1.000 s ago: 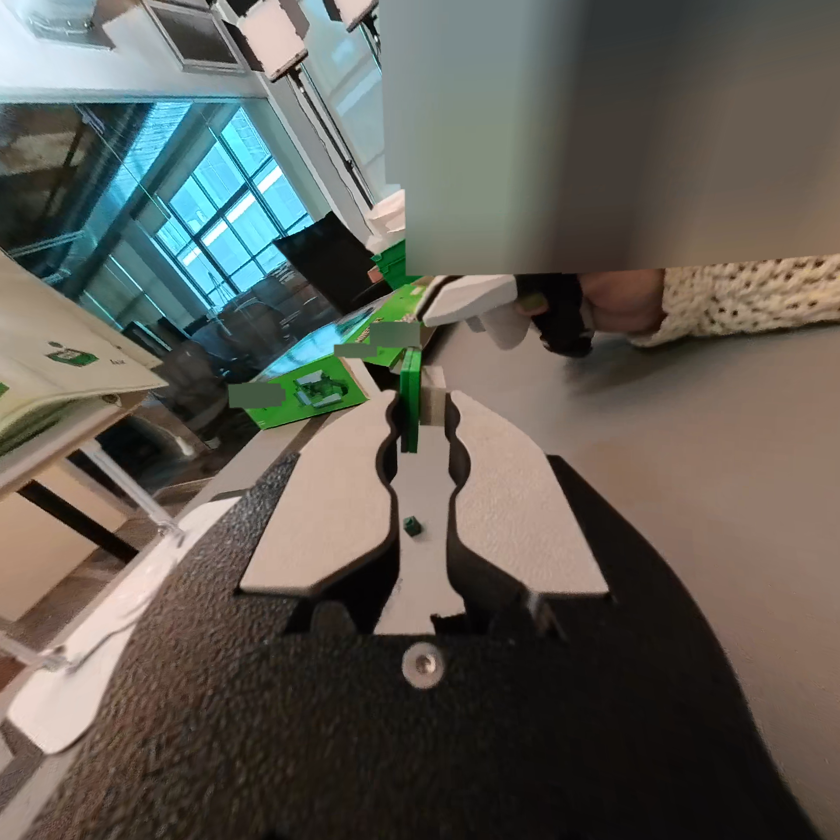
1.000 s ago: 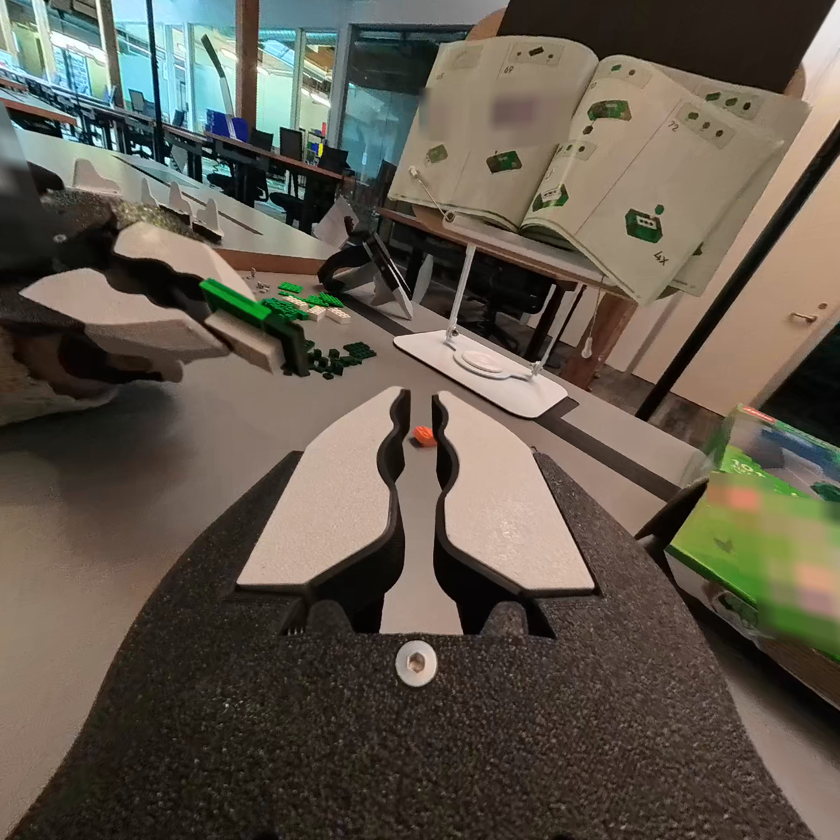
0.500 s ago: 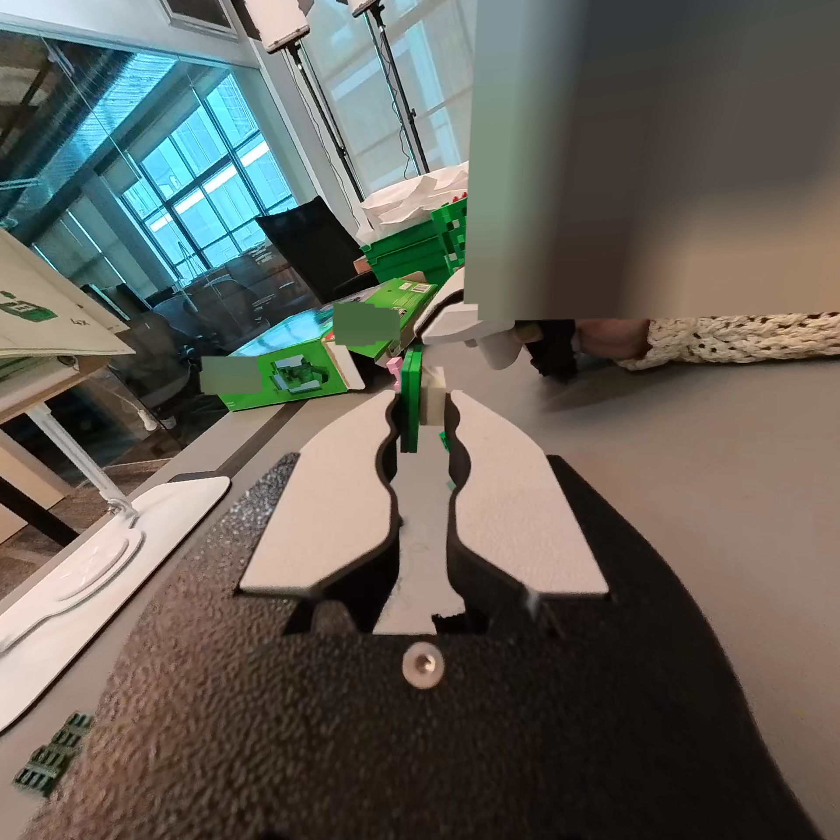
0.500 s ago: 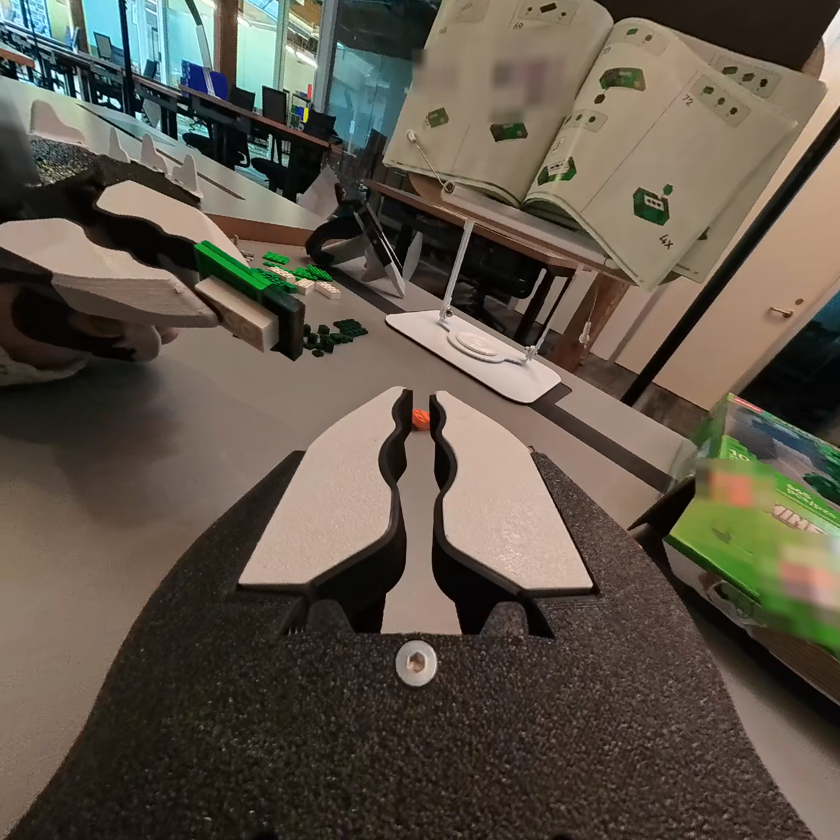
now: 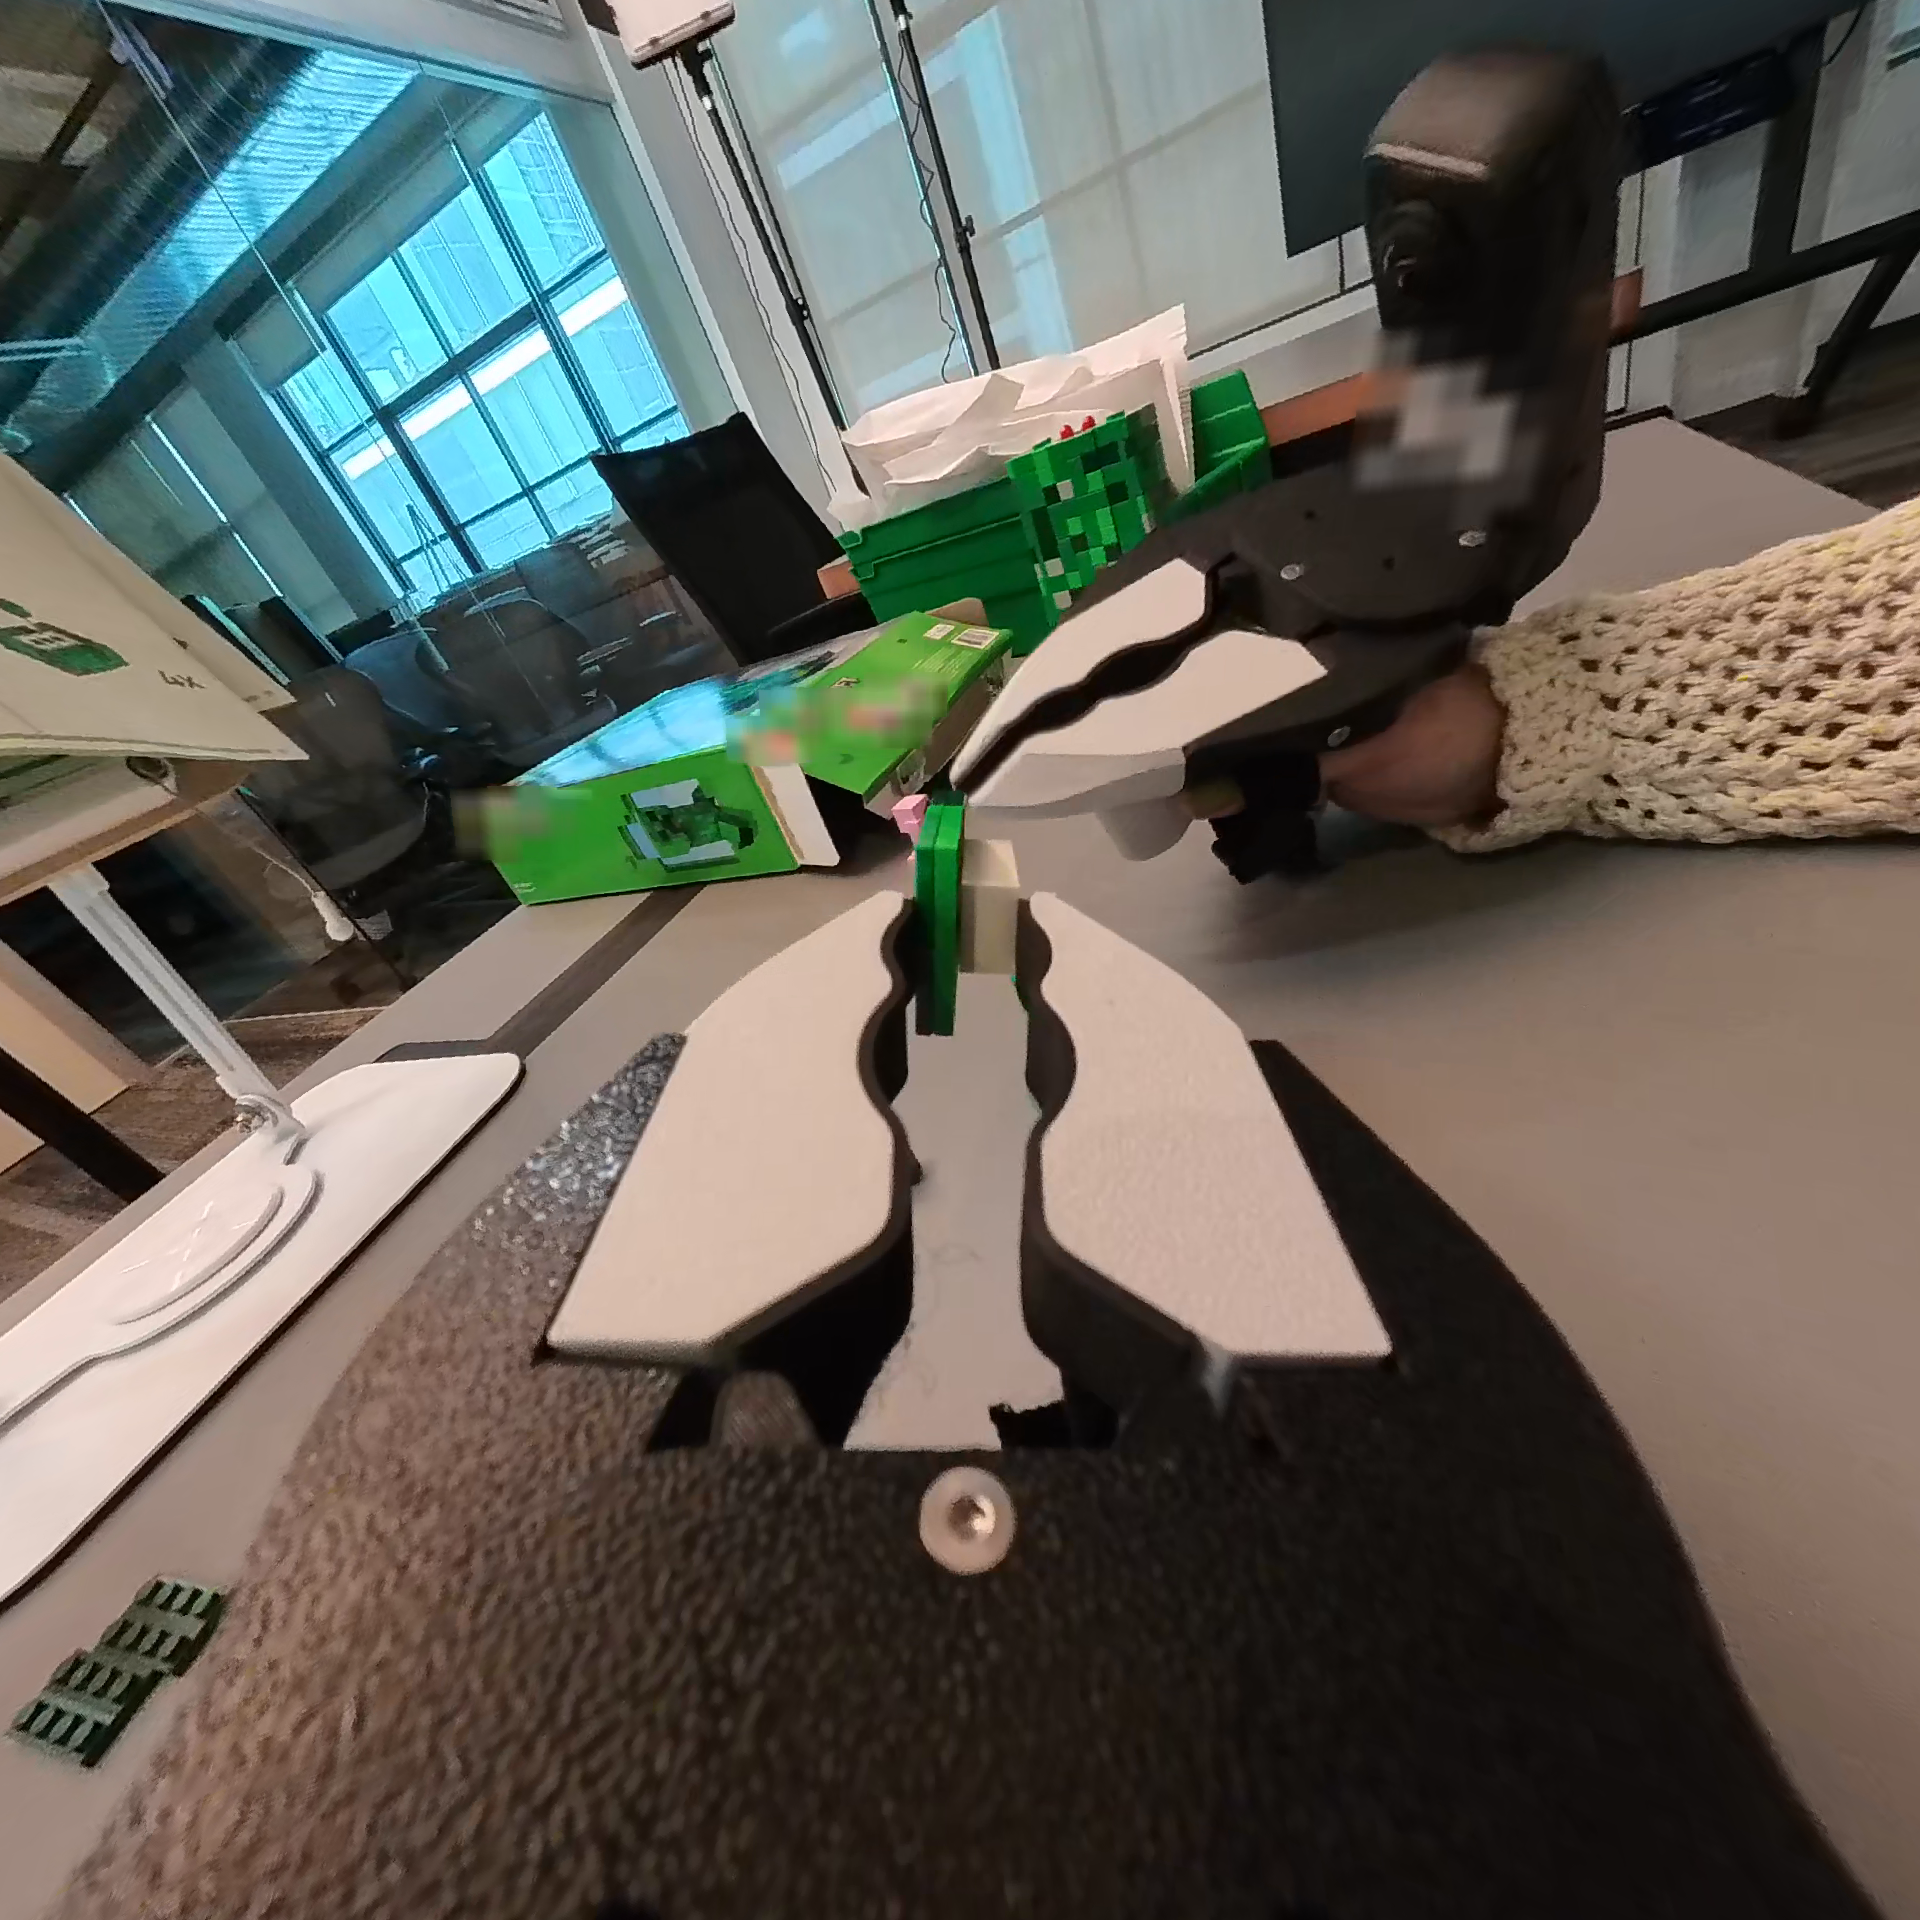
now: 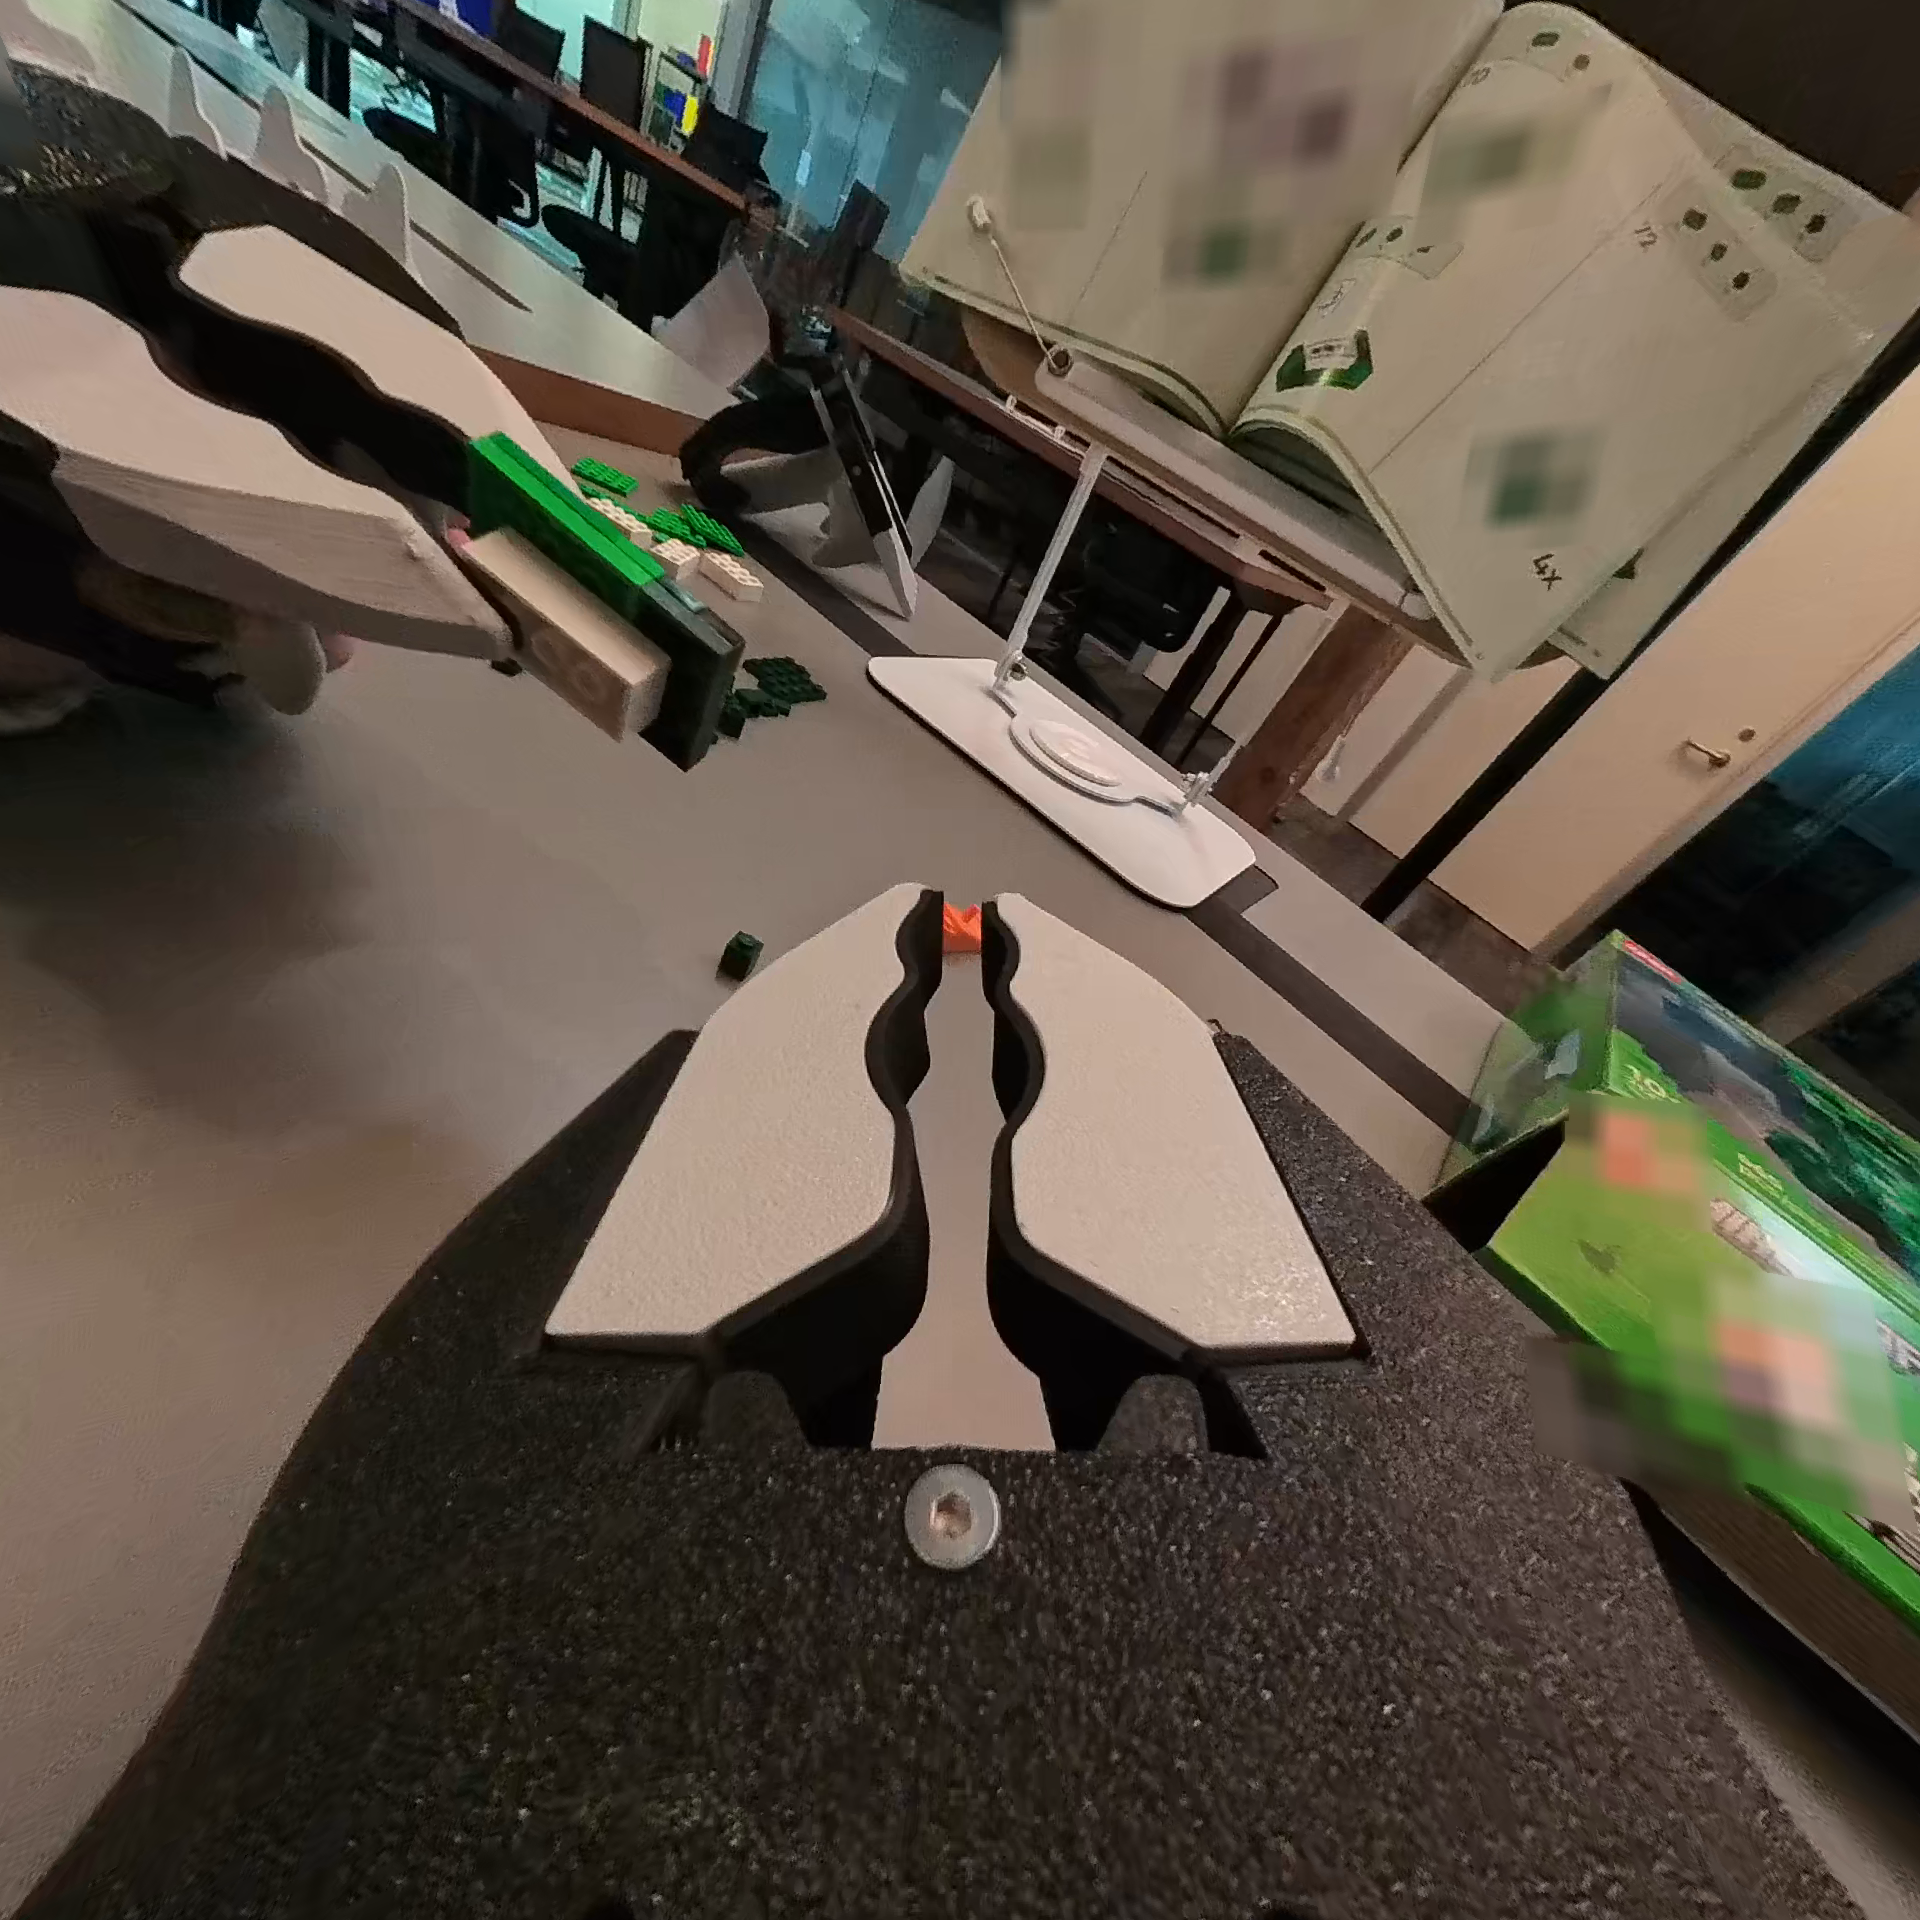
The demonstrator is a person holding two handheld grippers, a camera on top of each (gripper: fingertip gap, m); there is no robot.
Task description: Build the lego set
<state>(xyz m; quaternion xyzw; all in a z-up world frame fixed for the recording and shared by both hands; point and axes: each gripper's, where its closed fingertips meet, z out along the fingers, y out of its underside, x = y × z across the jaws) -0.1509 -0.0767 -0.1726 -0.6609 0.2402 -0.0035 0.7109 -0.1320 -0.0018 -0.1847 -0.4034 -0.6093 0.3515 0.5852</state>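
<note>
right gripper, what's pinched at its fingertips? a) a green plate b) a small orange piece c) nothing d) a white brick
b: in the right wrist view the right gripper has its fingers nearly closed on a small orange piece at the tips; the green and white brick stack sits in the left gripper instead.
</note>
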